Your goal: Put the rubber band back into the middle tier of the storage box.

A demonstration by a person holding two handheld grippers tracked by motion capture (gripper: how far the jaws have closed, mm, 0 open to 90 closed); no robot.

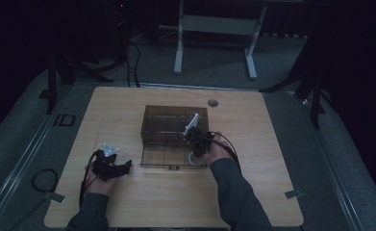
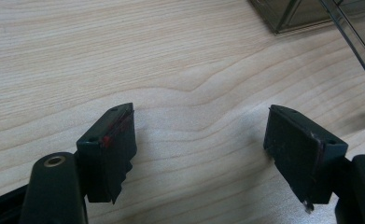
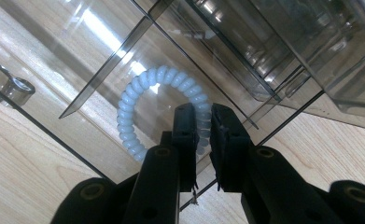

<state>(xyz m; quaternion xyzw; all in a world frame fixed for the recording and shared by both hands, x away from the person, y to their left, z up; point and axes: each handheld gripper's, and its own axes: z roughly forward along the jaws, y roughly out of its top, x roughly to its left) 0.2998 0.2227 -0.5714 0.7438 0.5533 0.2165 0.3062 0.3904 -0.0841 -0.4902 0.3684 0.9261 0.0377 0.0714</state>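
Wooden table (image 1: 253,192) under me, the clear divided box (image 1: 175,126) at its middle. My right gripper (image 3: 202,117) reaches into the box's near compartment, jaws nearly closed, pinching the white spiral hair tie (image 3: 138,88). My left gripper (image 2: 201,123) hovers over bare table, jaws spread wide, holding nothing.

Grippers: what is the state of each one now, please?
Left gripper: open, holding nothing, over the table.
Right gripper: shut on the white coil hair tie.
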